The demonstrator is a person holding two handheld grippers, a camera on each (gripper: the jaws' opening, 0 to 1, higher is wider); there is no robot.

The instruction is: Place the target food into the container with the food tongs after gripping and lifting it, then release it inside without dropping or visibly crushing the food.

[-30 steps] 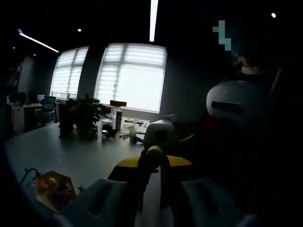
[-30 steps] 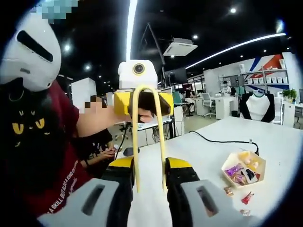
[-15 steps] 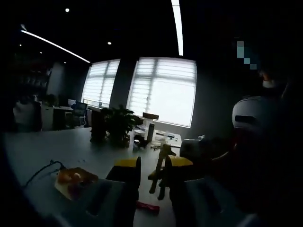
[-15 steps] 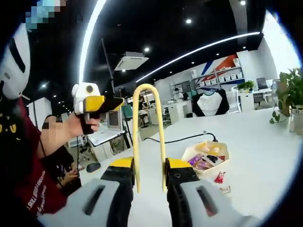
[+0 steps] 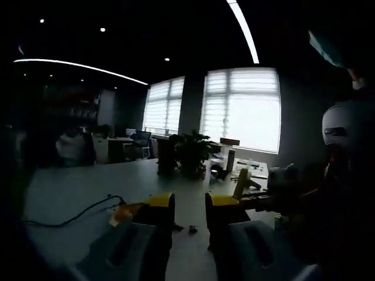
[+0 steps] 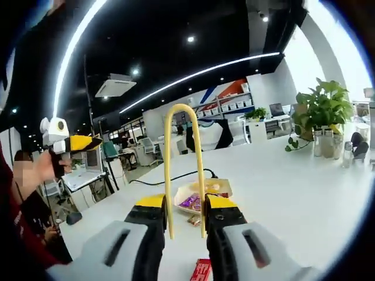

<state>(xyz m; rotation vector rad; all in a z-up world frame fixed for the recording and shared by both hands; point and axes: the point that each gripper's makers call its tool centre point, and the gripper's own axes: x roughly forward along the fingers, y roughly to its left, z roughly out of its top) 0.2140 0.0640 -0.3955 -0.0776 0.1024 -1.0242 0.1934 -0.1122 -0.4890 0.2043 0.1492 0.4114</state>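
Right tongs clamped on the two legs of a yellow U-shaped plastic food tool, bend pointing up and away, nothing caught between its legs. Just beyond, on the white desk, a beige hexagonal paper tray holding wrapped sweets in purple and yellow, partly hidden behind the tool and the jaw tips. Beside the tray on the near side, one small loose wrapper; nearer still, low between the jaws, a red flat packet lying on the desk. Behind the tray, a black cable trailing leftward. Far right, a green potted plant beside a few small bottles. At the left edge, a hand holding the left tongs raised in the air, well apart from the tray.

In the left gripper view, much darker: left tongs apart, gripping nothing, desk visible through the gap. Same tray peeking out beside the left jaw, cable running off to the left. Small dark scraps on the desk between the jaws. To the right, the yellow tool upright above the dim shape of the right tongs. Farther back, a leafy plant against bright blinds.
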